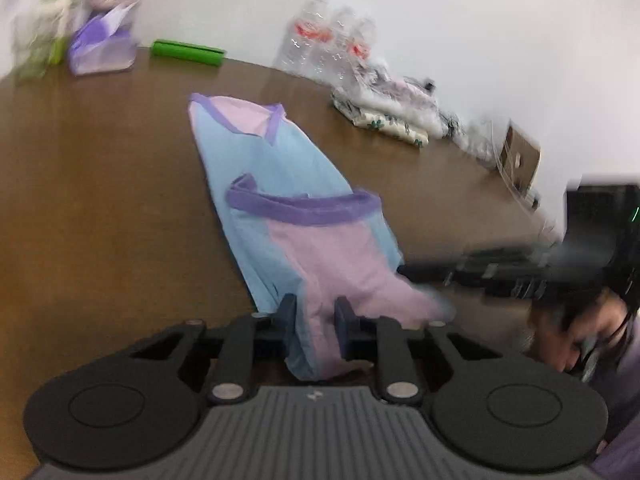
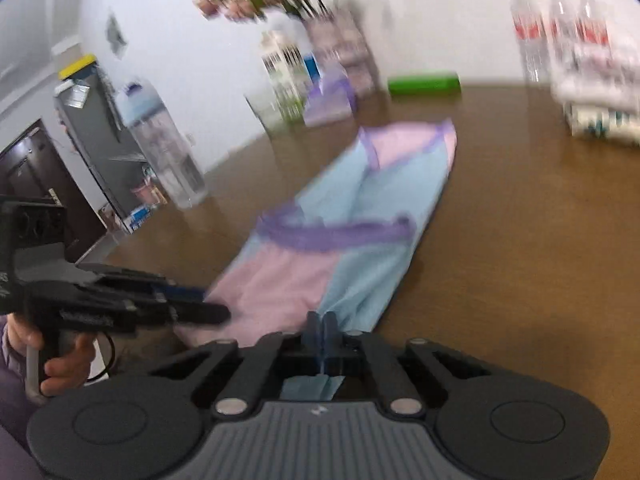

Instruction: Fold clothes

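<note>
A light blue and pink garment point(image 1: 280, 184) with purple trim lies stretched out lengthwise on the brown table point(image 1: 100, 184). My left gripper point(image 1: 316, 314) is shut on its near pink corner, with bunched cloth between the fingers. In the right wrist view the same garment point(image 2: 360, 200) runs away from me, and my right gripper point(image 2: 323, 330) is shut on its near blue edge. The left gripper point(image 2: 208, 312) shows there too, held by a hand point(image 2: 64, 364), at the pink corner. The right gripper point(image 1: 480, 274) appears blurred at the right of the left wrist view.
Clear bottles point(image 1: 332, 44) and a stack of folded clothes point(image 1: 384, 108) stand along the far edge. A green box point(image 1: 186, 52) and a purple pack point(image 1: 102, 48) sit at the back left. A flower vase point(image 2: 280, 76) and a water jug point(image 2: 160, 140) are further left.
</note>
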Demonstrator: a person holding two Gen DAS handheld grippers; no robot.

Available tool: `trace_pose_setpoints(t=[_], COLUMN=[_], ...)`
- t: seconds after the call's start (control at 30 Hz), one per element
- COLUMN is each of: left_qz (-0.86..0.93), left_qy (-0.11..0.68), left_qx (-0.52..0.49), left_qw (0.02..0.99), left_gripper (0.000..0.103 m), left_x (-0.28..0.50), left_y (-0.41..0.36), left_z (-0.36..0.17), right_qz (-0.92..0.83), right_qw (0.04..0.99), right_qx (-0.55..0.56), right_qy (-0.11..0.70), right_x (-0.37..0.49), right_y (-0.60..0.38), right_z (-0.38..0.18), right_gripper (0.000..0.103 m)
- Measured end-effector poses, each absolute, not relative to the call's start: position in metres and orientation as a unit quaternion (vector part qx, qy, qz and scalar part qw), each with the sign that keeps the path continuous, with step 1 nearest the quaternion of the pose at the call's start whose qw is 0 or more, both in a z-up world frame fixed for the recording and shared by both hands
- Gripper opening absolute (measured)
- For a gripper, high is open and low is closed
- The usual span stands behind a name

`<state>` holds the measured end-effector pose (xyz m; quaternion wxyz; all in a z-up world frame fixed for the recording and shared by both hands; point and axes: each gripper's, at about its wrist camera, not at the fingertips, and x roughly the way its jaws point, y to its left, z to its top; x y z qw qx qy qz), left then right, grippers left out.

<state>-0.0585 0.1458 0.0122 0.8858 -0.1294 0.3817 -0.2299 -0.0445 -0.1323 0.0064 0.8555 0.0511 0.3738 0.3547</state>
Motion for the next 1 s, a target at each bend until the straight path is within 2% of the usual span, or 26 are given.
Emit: trace_pose_setpoints(t=[0.07,0.2,0.23,0.27,0.33,0.37,0.4,0.43,0.47,0.5,0.53,0.57,0.6,0.77,0.8,0.83,0.87,0.93,1.0], left_qz=[-0.235,-0.247,-0.250,-0.251,-0.233,-0.223,-0.214,-0.206,-0.203,-0.200,-0.196,-0.195,-0.192,-0.152,-0.143,-0.136,-0.136,-0.145,-0.190], left_qy=[0.404,0.427,0.426,0.422,0.391,0.385,0.384,0.384,0.383,0.377,0.369,0.354,0.342,0.333,0.331,0.327,0.316,0.281,0.251], left_qx=[-0.155,-0.204,-0.208,-0.212,-0.212,-0.218,-0.223,-0.226,-0.218,-0.203,-0.188,-0.176,-0.164,-0.104,-0.091,-0.083,-0.094,-0.115,-0.099], left_qw=[0.870,0.846,0.844,0.845,0.865,0.869,0.870,0.871,0.875,0.882,0.889,0.898,0.905,0.925,0.928,0.931,0.934,0.942,0.944], left_gripper=[0.014,0.014,0.018,0.032,0.048,0.043,0.038,0.026,0.018,0.014,0.003,0.003,0.003,0.006,0.008,0.010,0.020,0.030,0.030], left_x=[-0.067,-0.100,-0.111,-0.120,-0.124,-0.119,-0.111,-0.104,-0.098,-0.095,-0.094,-0.098,-0.101,-0.104,-0.105,-0.107,-0.115,-0.137,-0.163], left_y=[0.151,0.157,0.157,0.158,0.163,0.165,0.165,0.163,0.158,0.155,0.151,0.149,0.147,0.136,0.133,0.133,0.139,0.149,0.149], left_z=[0.010,0.005,0.006,0.006,0.012,0.014,0.014,0.013,0.012,0.011,0.011,0.015,0.017,0.014,0.014,0.014,0.019,0.033,0.048], right_qz=[0.356,0.363,0.366,0.370,0.367,0.359,0.352,0.345,0.338,0.333,0.332,0.331,0.329,0.335,0.332,0.327,0.323,0.324,0.351], right_qw=[0.852,0.843,0.842,0.842,0.854,0.865,0.873,0.877,0.881,0.882,0.880,0.878,0.878,0.889,0.888,0.889,0.893,0.901,0.898], right_qx=[0.044,0.028,0.028,0.032,0.041,0.042,0.040,0.031,0.022,0.016,0.014,0.013,0.012,-0.033,-0.036,-0.038,-0.039,-0.033,-0.030], right_qy=[0.382,0.397,0.397,0.391,0.366,0.347,0.335,0.333,0.331,0.333,0.340,0.347,0.347,0.311,0.317,0.317,0.312,0.287,0.264], right_x=[-0.062,-0.103,-0.112,-0.120,-0.123,-0.119,-0.114,-0.106,-0.098,-0.091,-0.085,-0.080,-0.078,-0.082,-0.077,-0.076,-0.079,-0.089,-0.104], right_y=[-0.134,-0.139,-0.142,-0.146,-0.151,-0.151,-0.149,-0.143,-0.136,-0.131,-0.126,-0.121,-0.117,-0.100,-0.098,-0.098,-0.101,-0.114,-0.127], right_z=[0.007,0.010,0.012,0.015,0.023,0.028,0.031,0.029,0.027,0.024,0.020,0.015,0.014,0.019,0.015,0.014,0.017,0.027,0.035], right_gripper=[0.000,0.000,0.001,0.003,0.009,0.014,0.028,0.038,0.039,0.037,0.022,0.007,0.004,0.006,0.013,0.018,0.020,0.025,0.025])
